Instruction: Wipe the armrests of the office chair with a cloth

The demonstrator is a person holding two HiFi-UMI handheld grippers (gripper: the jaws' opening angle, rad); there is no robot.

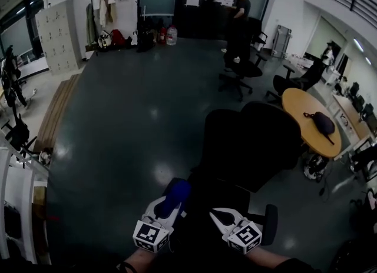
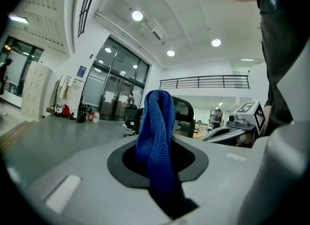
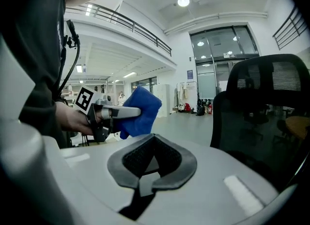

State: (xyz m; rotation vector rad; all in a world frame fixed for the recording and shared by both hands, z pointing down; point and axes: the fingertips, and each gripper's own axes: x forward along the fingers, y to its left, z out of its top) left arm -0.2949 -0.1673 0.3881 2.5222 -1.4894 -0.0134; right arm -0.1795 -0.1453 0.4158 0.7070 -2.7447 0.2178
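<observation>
Head view: office chair, black with a mesh back, straight ahead of both tools. One armrest lies just right of the right gripper; the other cannot be made out. Left gripper: jaws clamped on the blue cloth, which stands bunched beyond the tips, seemingly clear of the chair. Right gripper: jaws together, nothing between them. Handling, by judgement: the cloth is soft, light and limp and folds freely. Take it mid-bunch, leaving a loose fold past the tips to meet the armrest. Containers: none near either tool. A dark bag sits on the round table, well beyond the right gripper, contents unseen.
</observation>
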